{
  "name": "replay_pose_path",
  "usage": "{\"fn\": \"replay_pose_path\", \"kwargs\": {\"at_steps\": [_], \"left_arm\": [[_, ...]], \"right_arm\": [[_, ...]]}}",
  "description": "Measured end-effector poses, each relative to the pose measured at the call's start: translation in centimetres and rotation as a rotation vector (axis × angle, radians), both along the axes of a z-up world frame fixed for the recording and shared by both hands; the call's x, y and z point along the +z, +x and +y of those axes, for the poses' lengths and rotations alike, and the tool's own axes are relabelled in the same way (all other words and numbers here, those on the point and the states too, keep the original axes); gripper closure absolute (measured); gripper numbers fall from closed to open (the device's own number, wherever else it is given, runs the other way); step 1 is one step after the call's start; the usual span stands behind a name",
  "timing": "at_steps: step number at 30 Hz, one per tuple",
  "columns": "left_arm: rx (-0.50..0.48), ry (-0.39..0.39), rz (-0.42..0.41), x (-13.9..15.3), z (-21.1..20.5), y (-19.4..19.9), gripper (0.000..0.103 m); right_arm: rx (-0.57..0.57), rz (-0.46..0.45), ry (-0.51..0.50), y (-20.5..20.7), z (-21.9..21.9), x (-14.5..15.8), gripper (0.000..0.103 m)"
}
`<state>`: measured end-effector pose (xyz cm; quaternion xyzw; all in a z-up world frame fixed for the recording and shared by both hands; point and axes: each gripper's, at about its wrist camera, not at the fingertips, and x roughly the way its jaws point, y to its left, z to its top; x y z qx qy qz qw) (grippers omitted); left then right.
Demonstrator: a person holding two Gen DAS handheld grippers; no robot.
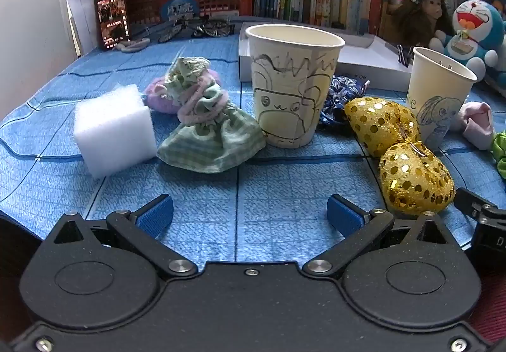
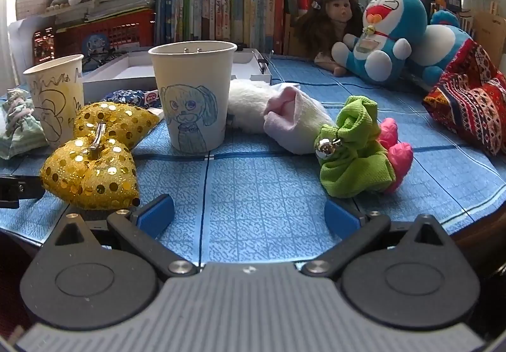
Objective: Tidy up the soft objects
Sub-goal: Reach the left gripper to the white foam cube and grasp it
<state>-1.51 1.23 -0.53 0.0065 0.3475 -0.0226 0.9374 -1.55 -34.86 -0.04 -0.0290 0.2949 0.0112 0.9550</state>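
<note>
My left gripper is open and empty, low over the blue cloth. Ahead stand a drawn-on paper cup, a white foam cube, a green checked fabric bundle and a gold sequin bow. A second paper cup stands at the right. My right gripper is open and empty. Before it are the girl-drawing cup, the gold bow, a white-pink sock and a green scrunchie with bell on a pink piece.
A white box lies behind the cups. A doll, Doraemon plush and patterned red cloth sit at the back right. Books and a red crate line the back. A purple fuzzy piece lies behind the bundle.
</note>
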Motion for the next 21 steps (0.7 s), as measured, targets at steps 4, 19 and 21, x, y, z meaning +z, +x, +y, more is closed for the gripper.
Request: {"fn": "replay_pose_path", "kwargs": {"at_steps": [4,19,21], "left_arm": [[-0.003,0.003,-0.009,-0.1,0.5,-0.3,0.000],[0.041,-0.098,-0.143,3.6,4.6,-1.7,0.000],[0.062,-0.079,-0.180,4.1,5.0,-1.7,0.000]], "right_arm": [[0.020,-0.023,0.007,0.4,0.1,0.3,0.000],[0.215,-0.150,0.137,-2.5,2.2,2.4,0.000],[0.236,-0.165,0.099,-2.5,3.0,2.5,0.000]]}}
